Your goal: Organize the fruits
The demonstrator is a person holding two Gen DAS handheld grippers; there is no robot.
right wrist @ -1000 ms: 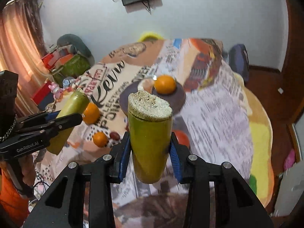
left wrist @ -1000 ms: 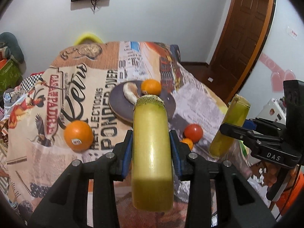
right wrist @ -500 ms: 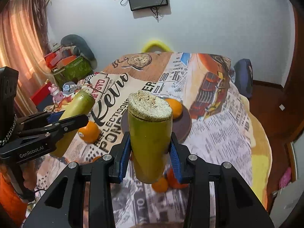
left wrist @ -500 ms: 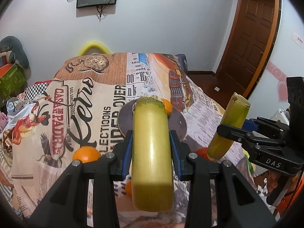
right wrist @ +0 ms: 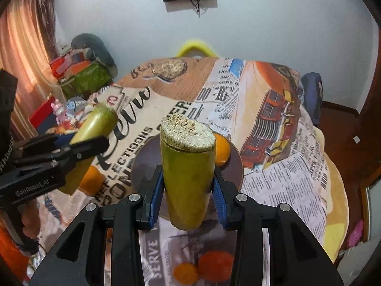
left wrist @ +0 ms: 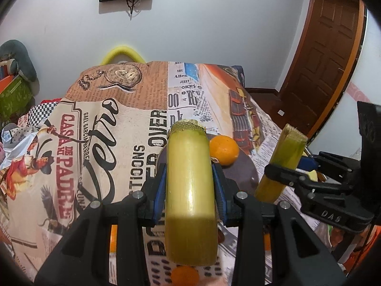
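While both pieces are carried above the desk (left wrist: pixel 133 119), the stock reads as follows.

Item 1: left tongs (left wrist: pixel 189 190), clamped on a yellow-green cane section (left wrist: pixel 190 190) with the blue pads pressed to its flanks about mid-length. The piece lies along the line of the fingers, its fibrous cut end pointing forward over the plate.

Item 2: right tongs (right wrist: pixel 188 190), clamped on a darker green cane section (right wrist: pixel 187 181), gripped likewise at the middle, its rough pale cut face uppermost and forward. A mid-length grip probably keeps each piece from tipping out.

Item 3: dark round plate (right wrist: pixel 147 157), near the centre of the desk, ahead of and below both held pieces. It carries one orange (right wrist: pixel 222 151) on its far right part (what else it may hold is hidden behind the cane).

Item 4: loose fruit on the printed cloth: a larger orange (right wrist: pixel 91 181) left of the plate, partly behind the left tool; a small orange fruit (right wrist: pixel 185 273) and a red one (right wrist: pixel 215 265) at the near edge, touching or nearly so.

Assessment: both sections appear destined for the plate, which would explain their being held side by side and aimed at it. Neither has been set down yet; the loose fruit is not yet gathered.
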